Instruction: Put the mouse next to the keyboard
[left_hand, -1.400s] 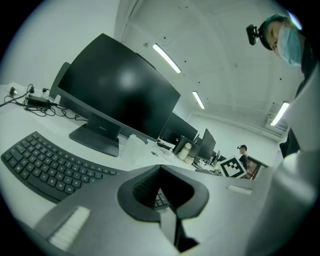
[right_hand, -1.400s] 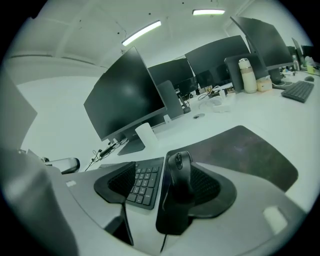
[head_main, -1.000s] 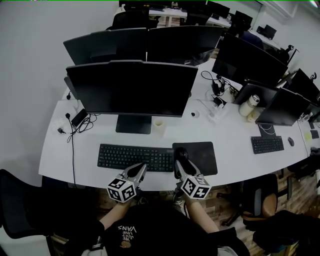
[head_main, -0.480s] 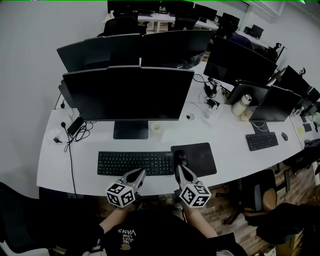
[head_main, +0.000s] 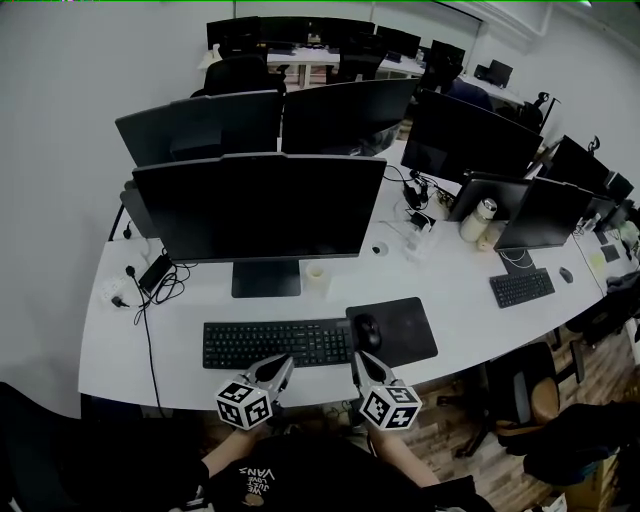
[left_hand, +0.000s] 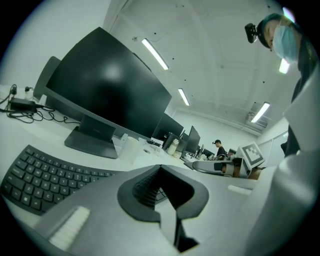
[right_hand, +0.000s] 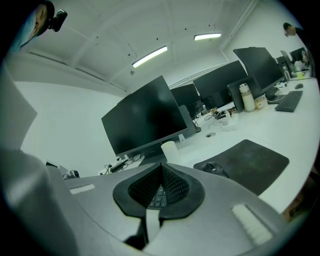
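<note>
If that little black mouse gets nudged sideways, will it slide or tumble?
Probably slides: the mouse sits low and flat on the mouse pad, so tipping seems unlikely. Its rounded, smooth-looking shell might slip when pinched.

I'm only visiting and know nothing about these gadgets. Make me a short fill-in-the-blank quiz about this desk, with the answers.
1. The mouse lies on a dark ___.
2. In the head view, the mouse sits just ___ of the keyboard.
3. The right gripper holds nothing, and its jaws are ___.
Missing words: mouse pad; right; shut.
</note>
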